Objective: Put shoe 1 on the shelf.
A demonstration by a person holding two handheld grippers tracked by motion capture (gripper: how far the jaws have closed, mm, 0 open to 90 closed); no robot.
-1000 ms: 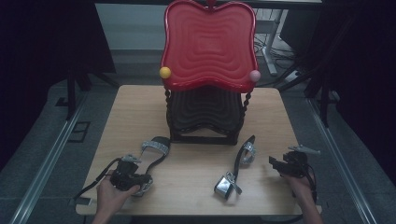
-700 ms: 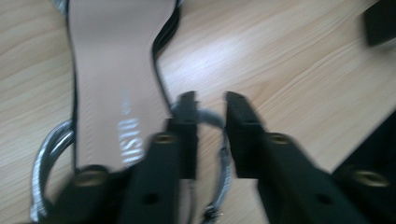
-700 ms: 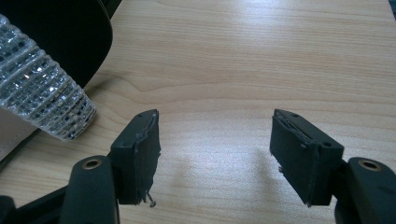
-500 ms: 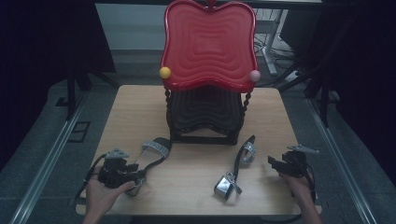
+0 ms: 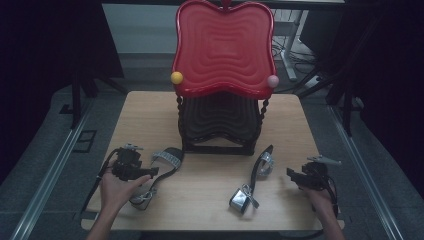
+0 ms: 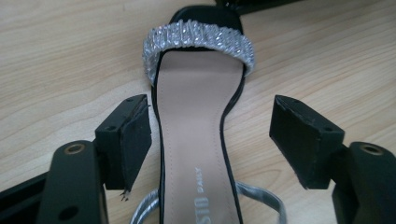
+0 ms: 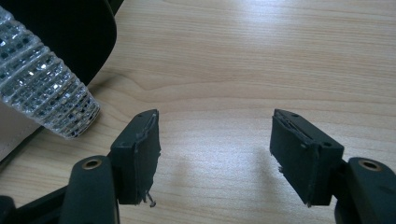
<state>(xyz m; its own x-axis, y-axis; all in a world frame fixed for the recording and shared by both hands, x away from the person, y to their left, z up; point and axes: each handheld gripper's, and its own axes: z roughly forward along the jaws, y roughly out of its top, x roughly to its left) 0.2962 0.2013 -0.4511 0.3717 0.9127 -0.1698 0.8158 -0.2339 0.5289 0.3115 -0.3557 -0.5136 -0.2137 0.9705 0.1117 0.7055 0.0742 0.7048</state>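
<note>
Two black sandals with silver rhinestone straps lie on the wooden table [image 5: 150, 115]. The left sandal [image 5: 167, 159] lies flat, toe toward the stand. My left gripper [image 5: 146, 172] hovers over it. In the left gripper view its jaws have just been opening, and the beige insole [image 6: 196, 140] runs between the spread pads [image 6: 133, 135] without touching them. The right sandal [image 5: 260, 167] lies near the middle front. My right gripper [image 5: 291, 173] stands open to its right, over bare wood, with the sandal's strap [image 7: 42, 88] at its upper left.
A tiered stand sits at the table's middle back, with a red wavy tray [image 5: 224, 50] on top and a black one [image 5: 220, 120] below. A yellow ball [image 5: 176, 77] and a pink ball [image 5: 272, 81] sit on its posts. Dark floor and rails surround the table.
My left gripper has shifted left and then risen a little, and its jaws have opened. The left sandal lies where it was. The right hand has stayed still.
</note>
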